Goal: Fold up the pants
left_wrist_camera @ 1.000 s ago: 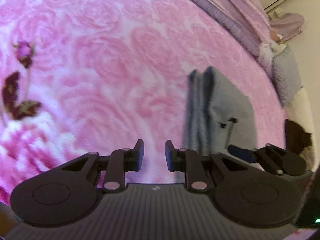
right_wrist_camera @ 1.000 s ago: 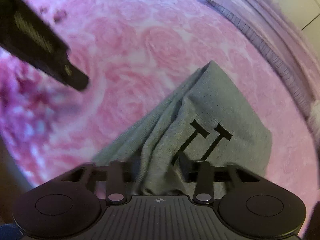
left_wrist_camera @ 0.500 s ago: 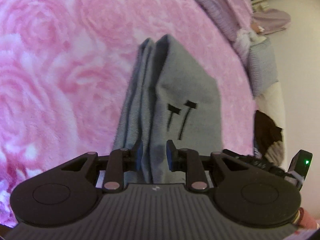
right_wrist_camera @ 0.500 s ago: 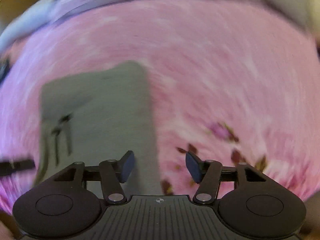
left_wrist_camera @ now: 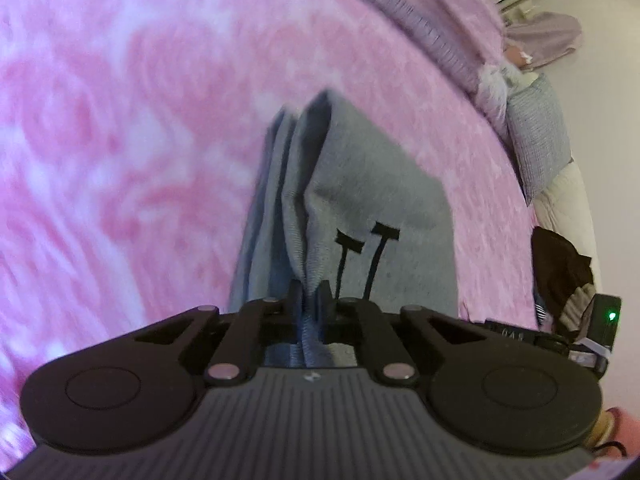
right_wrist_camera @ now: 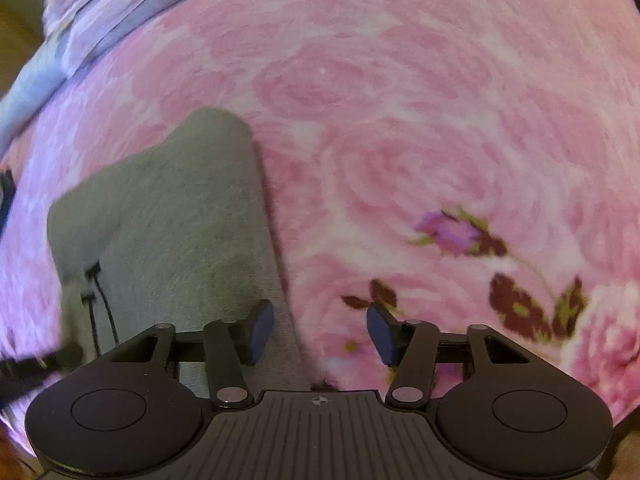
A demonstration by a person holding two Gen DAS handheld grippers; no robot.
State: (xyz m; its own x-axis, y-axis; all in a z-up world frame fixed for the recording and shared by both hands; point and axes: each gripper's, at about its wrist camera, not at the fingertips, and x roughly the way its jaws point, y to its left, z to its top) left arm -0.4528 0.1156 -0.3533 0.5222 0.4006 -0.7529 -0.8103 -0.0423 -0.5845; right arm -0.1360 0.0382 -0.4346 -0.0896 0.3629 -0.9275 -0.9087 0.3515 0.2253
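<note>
Folded grey pants [left_wrist_camera: 372, 184] on pink rose blanket [left_wrist_camera: 120, 120], left gripper [left_wrist_camera: 310, 292] clenched on near edge fold, right gripper [right_wrist_camera: 318, 330] closing, nothing pressed, pants edge under its left finger [right_wrist_camera: 260, 330].

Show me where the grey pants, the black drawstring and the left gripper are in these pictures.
grey pants [left_wrist_camera: 380, 192], left wrist view, flat top layer.
black drawstring [left_wrist_camera: 374, 264], left wrist view, right-hand cord, middle part.
left gripper [left_wrist_camera: 310, 300], left wrist view, between the fingertips, shut on a fold of the pants.
</note>
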